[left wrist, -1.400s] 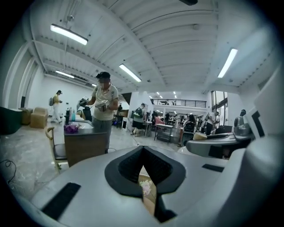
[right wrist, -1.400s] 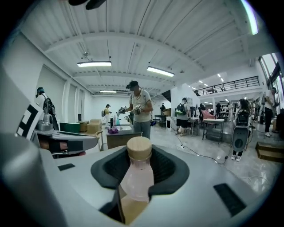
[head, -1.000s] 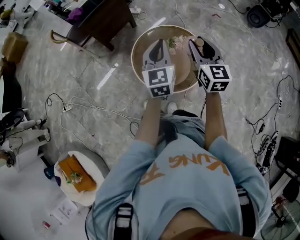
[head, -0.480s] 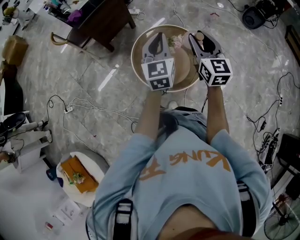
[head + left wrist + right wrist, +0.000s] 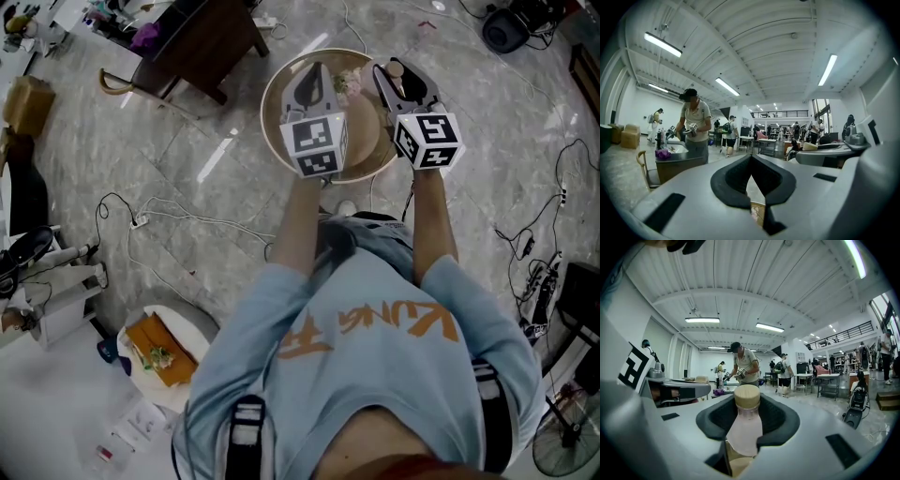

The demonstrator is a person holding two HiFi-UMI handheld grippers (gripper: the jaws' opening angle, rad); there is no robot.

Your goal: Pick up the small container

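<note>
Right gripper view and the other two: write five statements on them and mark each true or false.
1. The right gripper is closed on a small pink bottle. True.
2. The bottle's cap is black. False: the cap is a light wood colour.
3. The left gripper holds a bottle too. False: its jaws are together with nothing between them.
4. In the head view both grippers show over a round tan tray. True.
5. The bottle lies flat across the right gripper's jaws. False: it stands along them, cap end farthest from the camera.
</note>
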